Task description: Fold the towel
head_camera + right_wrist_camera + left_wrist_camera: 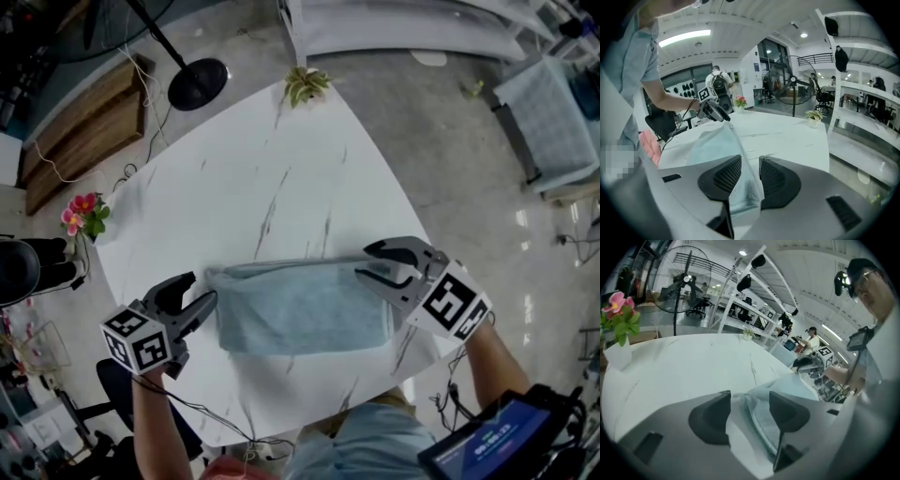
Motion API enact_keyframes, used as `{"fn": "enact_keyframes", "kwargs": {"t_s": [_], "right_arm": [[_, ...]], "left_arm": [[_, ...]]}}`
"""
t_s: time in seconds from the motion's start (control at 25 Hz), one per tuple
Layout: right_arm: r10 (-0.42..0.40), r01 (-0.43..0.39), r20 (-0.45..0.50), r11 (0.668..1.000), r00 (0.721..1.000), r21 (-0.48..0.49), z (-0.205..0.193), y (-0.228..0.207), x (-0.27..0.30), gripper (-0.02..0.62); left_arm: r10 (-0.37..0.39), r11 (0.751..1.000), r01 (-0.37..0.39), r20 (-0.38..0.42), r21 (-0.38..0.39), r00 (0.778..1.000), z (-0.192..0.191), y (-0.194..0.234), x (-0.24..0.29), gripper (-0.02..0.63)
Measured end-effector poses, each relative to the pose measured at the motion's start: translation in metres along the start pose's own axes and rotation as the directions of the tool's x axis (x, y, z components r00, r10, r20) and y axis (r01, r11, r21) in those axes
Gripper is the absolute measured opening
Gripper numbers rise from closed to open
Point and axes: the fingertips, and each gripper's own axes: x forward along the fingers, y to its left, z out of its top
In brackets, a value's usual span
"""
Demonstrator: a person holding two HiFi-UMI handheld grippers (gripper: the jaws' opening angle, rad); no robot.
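pale blue terry cloth, the towel, lies folded as a long flat band across the near part of the white marble-look table, between the two grippers. the left gripper is at the towel's left end with its jaws spread apart; the layered edge of the towel runs into the gap between them, close to one pad, and bare table shows beside the other pad, so nothing is pinched. the right gripper is at the towel's right end, jaws also parted but less wide; a fold of the towel sits in the gap, and it seems to lean on one pad only, though the cloth hides part of the gap there. both grippers point down toward the table surface. at the far edge of the table stands a small potted plant, and at the left edge a pot of pink flowers.
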Motion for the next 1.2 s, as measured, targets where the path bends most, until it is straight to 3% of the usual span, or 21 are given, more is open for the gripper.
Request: {"fn": "enact_keyframes", "kwargs": {"t_s": [0.08, 0.2, 0.32, 0.52, 0.72, 0.88, 0.96, 1.08, 1.2], "right_arm": [[0.002, -0.003, -0.035, 1.0, 0.999, -0.024, -0.008, -0.003, 0.01, 0.133], [-0.017, 0.011, -0.103, 0.998, 0.995, -0.058, -0.029, -0.009, 0.026, 0.129], [-0.04, 0.032, -0.132, 0.998, 0.99, -0.061, -0.038, -0.016, 0.034, 0.118], [-0.031, 0.037, -0.126, 0.998, 0.992, 0.042, -0.041, -0.023, 0.038, 0.112], [-0.024, 0.036, -0.111, 0.994, 0.994, 0.104, -0.041, -0.027, 0.039, 0.116], [-0.008, 0.013, -0.03, 0.989, 1.0, 0.151, -0.027, -0.033, 0.023, 0.188], [-0.057, 0.054, 0.012, 0.986, 0.998, 0.155, -0.014, -0.03, 0.01, 0.19], [-0.162, 0.159, 0.034, 0.983, 0.986, 0.096, 0.002, -0.014, -0.01, 0.157], [-0.184, 0.183, 0.031, 0.983, 0.982, 0.027, 0.006, 0.026, -0.024, 0.066]], "left_arm": [[-0.011, 0.998, 0.014, -0.044, 0.057, 0.999, -0.004, -0.006, 0.016, 0.261], [0.038, 0.993, -0.028, -0.09, 0.113, 0.995, -0.005, 0.002, 0.041, 0.261], [0.057, 0.995, -0.049, -0.093, 0.086, 0.994, 0.002, 0.013, 0.052, 0.262], [0.059, 0.998, -0.057, -0.085, 0.021, 0.995, 0.004, 0.024, 0.05, 0.262], [0.094, 0.995, -0.091, -0.09, 0.041, 0.991, 0.003, 0.029, 0.038, 0.289], [0.126, 0.992, -0.125, -0.044, 0.027, 0.991, 0.003, 0.032, 0.015, 0.302], [0.146, 0.989, -0.146, -0.014, 0.01, 0.989, -0.002, 0.033, -0.009, 0.305], [0.144, 0.989, -0.143, 0.03, -0.018, 0.989, -0.015, 0.026, -0.044, 0.302], [0.03, 0.999, -0.031, 0.05, 0.01, 0.998, -0.028, -0.012, -0.054, 0.228]]}}
